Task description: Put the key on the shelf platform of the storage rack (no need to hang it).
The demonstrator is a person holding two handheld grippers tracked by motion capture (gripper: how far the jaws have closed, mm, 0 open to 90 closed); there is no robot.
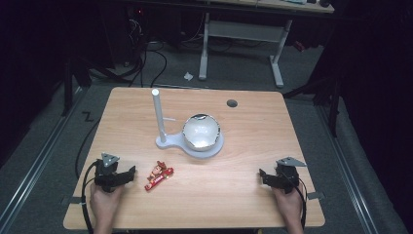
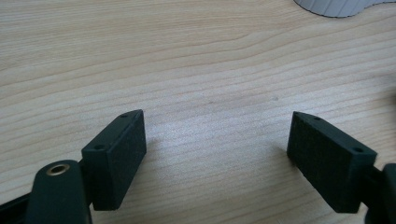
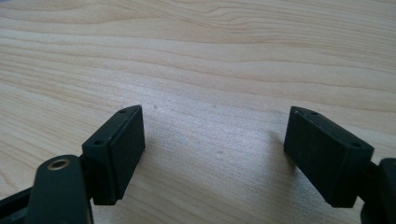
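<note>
Both idle on the wooden table (image 1: 243,180): left gripper (image 1: 127,175) spread, empty, red-wrapped snack bar (image 1: 159,176) just right of its jaws, ready for pickup; right gripper (image 1: 265,176) spread, empty, well apart.

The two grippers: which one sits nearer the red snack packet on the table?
The left gripper, at the table's near left corner, has the red snack packet just beside its open jaws. The right gripper sits far across the table.
</note>
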